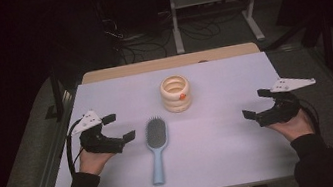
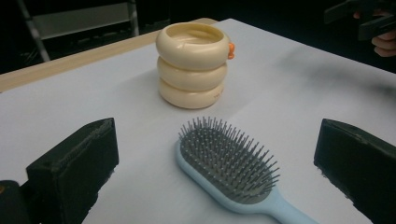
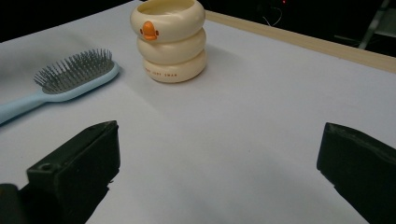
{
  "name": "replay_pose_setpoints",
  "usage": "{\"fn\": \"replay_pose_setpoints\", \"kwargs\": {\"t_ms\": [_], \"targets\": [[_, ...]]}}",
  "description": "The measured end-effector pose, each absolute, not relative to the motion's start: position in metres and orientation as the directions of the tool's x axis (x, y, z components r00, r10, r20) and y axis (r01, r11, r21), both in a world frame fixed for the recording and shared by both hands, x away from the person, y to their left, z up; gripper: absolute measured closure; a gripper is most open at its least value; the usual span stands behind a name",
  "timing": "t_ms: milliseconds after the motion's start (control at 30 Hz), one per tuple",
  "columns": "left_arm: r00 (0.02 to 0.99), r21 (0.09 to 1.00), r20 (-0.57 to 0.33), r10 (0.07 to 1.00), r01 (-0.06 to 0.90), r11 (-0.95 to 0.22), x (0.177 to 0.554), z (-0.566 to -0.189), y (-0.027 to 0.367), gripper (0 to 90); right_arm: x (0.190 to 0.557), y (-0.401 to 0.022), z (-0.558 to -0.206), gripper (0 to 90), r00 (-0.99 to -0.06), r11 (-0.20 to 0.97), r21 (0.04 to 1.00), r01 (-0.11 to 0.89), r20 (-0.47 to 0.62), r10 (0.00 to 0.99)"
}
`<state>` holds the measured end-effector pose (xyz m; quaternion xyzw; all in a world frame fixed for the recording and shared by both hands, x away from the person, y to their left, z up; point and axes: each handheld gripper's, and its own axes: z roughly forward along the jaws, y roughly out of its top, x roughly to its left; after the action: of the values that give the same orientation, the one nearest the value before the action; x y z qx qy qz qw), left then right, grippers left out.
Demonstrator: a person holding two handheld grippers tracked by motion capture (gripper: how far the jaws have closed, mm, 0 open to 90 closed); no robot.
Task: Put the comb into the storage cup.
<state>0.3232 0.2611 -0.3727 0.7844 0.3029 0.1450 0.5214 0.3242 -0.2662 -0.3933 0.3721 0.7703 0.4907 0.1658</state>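
Pale lilac sheeting covers the worktop [image 1: 244, 152], and both hands rest at its near corners. The left hand [image 1: 93, 160] lies palm up near the left edge, its black sleeve running off the bottom, and holds the left tongs [image 1: 119, 127] angled toward the middle, jaws spread wide with nothing between them. The right hand [image 1: 295, 124] mirrors it near the right edge, and the right tongs [image 1: 257, 103] point inward, jaws likewise parted and empty.

The brush [image 1: 156, 145], light blue with grey bristles up, lies near the middle just right of the left tongs, head far and handle near. The cup [image 1: 176, 93], cream and shaped like three stacked rings, stands upright beyond it, apart from the brush.

The left gripper view looks between its wide-set jaws at the brush [image 2: 231, 164] close ahead, with the cup [image 2: 192, 65] behind, and the right tongs show in the far right corner. The right gripper view gives what the others barely show: an orange beak on the cup [image 3: 169, 41] and small lettering on its bottom ring, too small to read. There the brush [image 3: 70, 77] lies off to the left, well clear of the jaws.
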Motion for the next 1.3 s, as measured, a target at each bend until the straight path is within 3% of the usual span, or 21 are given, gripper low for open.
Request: {"fn": "replay_pose_setpoints", "kwargs": {"t_ms": [867,1300], "targets": [[0.820,0.897,-0.096,0.565,0.318,-0.308,0.320,-0.380,0.233,0.0,0.324,-0.264,-0.396,0.0,-0.672,0.257,0.869,0.424,0.111,0.732],[0.856,0.866,-0.092,0.509,0.321,-0.382,0.315,-0.386,0.211,0.0,0.324,-0.261,-0.397,0.0,-0.683,0.278,0.861,0.425,0.104,0.723]]}}
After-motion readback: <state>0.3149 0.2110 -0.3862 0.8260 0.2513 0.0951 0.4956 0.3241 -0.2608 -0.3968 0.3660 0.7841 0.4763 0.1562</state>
